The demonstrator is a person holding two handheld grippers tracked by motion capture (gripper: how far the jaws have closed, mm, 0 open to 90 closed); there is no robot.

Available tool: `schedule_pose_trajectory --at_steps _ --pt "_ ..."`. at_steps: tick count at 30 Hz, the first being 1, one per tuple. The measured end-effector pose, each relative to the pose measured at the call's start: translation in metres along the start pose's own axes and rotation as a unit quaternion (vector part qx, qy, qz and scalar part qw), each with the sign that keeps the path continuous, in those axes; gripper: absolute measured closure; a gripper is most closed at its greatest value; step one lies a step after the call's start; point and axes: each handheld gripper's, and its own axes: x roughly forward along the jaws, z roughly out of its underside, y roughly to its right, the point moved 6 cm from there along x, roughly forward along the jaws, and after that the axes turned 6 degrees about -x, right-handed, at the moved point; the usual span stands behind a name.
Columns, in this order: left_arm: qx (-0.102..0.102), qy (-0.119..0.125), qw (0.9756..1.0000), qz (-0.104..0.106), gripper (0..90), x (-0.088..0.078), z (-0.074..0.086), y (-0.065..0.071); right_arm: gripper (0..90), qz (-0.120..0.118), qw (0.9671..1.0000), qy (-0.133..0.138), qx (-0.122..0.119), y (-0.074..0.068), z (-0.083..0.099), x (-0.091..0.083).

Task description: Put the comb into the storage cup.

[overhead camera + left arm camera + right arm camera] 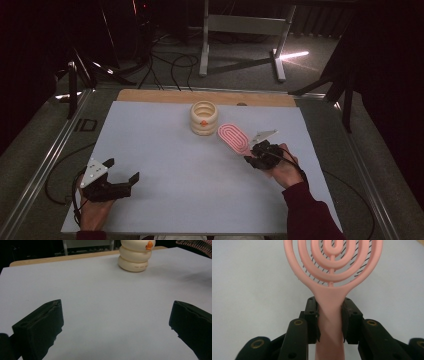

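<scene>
A pink hairbrush (233,137) with a vented oval head is held by its handle in my right gripper (252,157), right of the table's middle. In the right gripper view both pads press on the pink handle (330,322), and the head (333,260) reaches away over the white surface. A cream ribbed holder (203,118) with an orange mark stands upright at the back centre, just left of the brush head. My left gripper (122,170) rests at the front left, open, with nothing between its jaws. The cream holder (136,255) shows far off in the left gripper view.
A white mat (165,165) covers the table, with a wooden strip (150,95) along its far edge. Metal rails (45,165) run down both sides. Cables and a stand's legs (240,45) lie on the floor behind.
</scene>
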Motion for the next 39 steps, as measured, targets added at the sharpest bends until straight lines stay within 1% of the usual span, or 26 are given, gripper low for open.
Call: schedule_pose_trajectory --at_steps 3,7,14,21,31,39 --pt "0.001 -0.002 1.0000 0.000 0.0 0.001 0.000 0.000 70.5 0.000 0.9999 0.011 -0.001 0.000 -0.004 -0.001" --pt "0.002 -0.002 1.0000 0.000 0.0 0.001 -0.001 0.001 70.5 0.001 0.9999 0.017 -0.003 -0.001 -0.010 -0.002" --pt "0.002 -0.001 1.0000 -0.002 0.0 0.001 -0.001 0.000 70.5 0.003 0.9993 0.035 -0.008 -0.004 -0.022 -0.001" --pt "0.001 -0.002 1.0000 -0.001 0.0 0.001 -0.001 0.000 70.5 0.004 0.9991 0.041 -0.008 -0.007 -0.026 0.002" --pt "0.003 -0.005 1.0000 0.001 0.0 0.002 -0.002 0.002 70.5 0.006 0.9983 0.058 -0.007 -0.009 -0.034 0.005" --pt "-0.004 -0.008 1.0000 0.003 0.0 0.003 -0.003 0.002 70.5 0.009 0.9975 0.070 -0.007 -0.010 -0.040 0.006"
